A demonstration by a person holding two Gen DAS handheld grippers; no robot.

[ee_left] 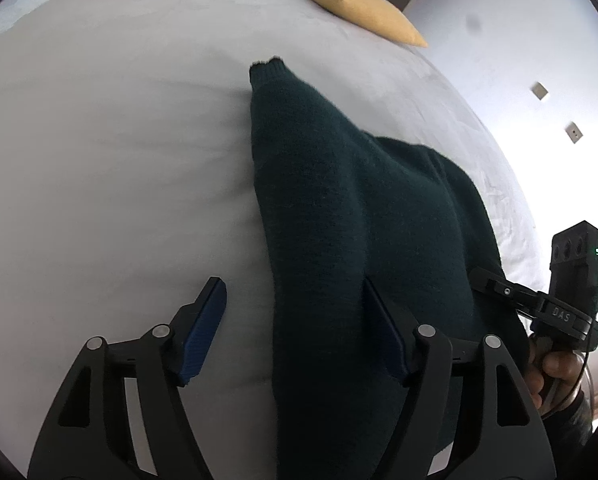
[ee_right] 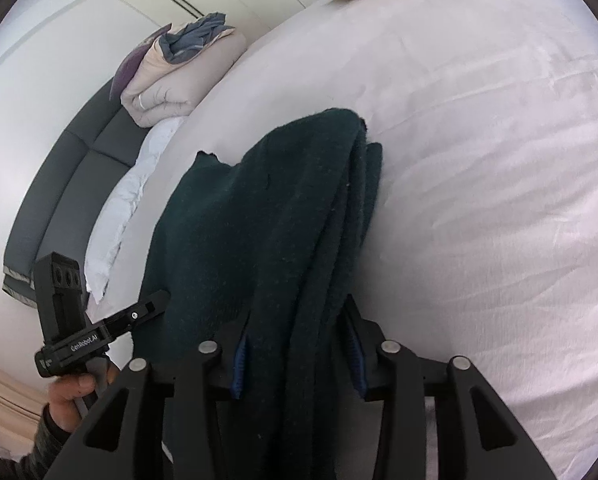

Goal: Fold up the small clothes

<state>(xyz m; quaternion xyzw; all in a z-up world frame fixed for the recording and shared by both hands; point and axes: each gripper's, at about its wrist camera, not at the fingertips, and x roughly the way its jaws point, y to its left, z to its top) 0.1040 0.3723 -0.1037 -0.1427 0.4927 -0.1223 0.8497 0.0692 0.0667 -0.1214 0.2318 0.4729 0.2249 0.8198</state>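
On white bed (ee_left: pixel 99 140), dark green sweater (ee_left: pixel 339 220) lies part-folded, sleeve stretched toward yellow pillow (ee_left: pixel 363 10). Fold looks just laid; next, likely fresh grip for second fold. Left gripper (ee_left: pixel 295 328) angled down, jaws wide, gripping nothing. Right gripper (ee_right: pixel 299 354) angled down, half-open, folded edge between pads, hold seems slack.

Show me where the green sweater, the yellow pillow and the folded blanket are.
green sweater (ee_left: pixel 339 208), left wrist view, middle of the knit.
yellow pillow (ee_left: pixel 363 10), left wrist view, its top face.
folded blanket (ee_right: pixel 179 80), right wrist view, its side.
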